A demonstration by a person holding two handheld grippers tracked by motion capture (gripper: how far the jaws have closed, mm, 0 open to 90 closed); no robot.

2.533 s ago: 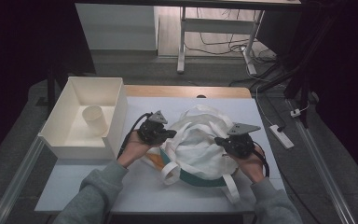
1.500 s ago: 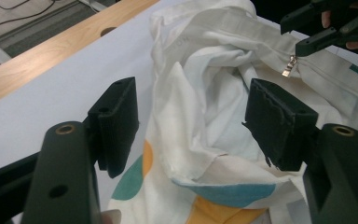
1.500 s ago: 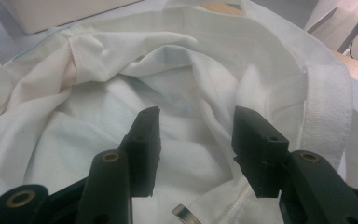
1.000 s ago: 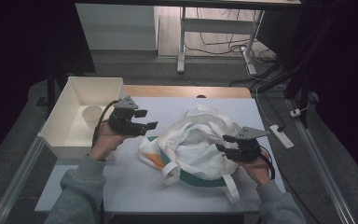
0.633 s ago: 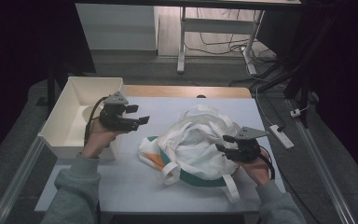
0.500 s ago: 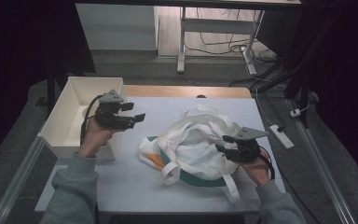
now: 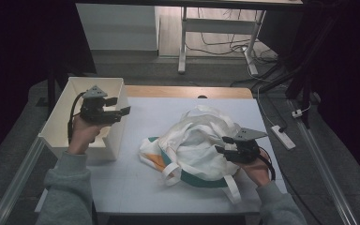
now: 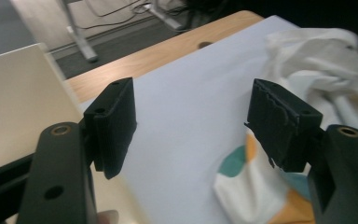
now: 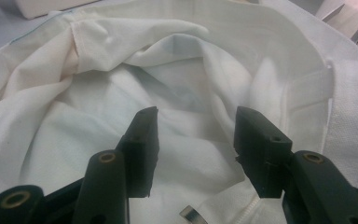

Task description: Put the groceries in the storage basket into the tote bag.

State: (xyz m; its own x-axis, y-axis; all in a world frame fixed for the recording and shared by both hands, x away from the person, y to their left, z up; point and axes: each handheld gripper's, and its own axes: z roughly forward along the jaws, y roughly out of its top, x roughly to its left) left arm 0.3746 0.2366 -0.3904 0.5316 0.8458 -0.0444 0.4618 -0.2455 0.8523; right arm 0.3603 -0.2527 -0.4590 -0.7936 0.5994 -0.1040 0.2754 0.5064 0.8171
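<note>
A crumpled white cloth bag (image 7: 194,138) with green and orange patches and white straps lies right of the middle of the white table top (image 7: 136,187). My right gripper (image 7: 221,150) is at the bag's right edge. In the right gripper view it (image 9: 196,135) stands open over the bag's pale inner folds (image 9: 168,70), pinching nothing. My left gripper (image 7: 121,112) hangs open and empty above the right wall of the white box (image 7: 56,131). In the left gripper view, my left gripper (image 8: 193,121) looks across bare table toward the bag (image 8: 317,60).
The open white box stands at the table's left edge. A wooden strip (image 7: 187,91) runs along the far edge. A white power strip (image 7: 282,137) and cables lie on the floor to the right. A metal rail (image 7: 14,183) runs along the left side.
My left gripper has left the bag and travelled left to the white box. The right gripper has stayed at the bag's right edge. The bag has settled a little flatter.
</note>
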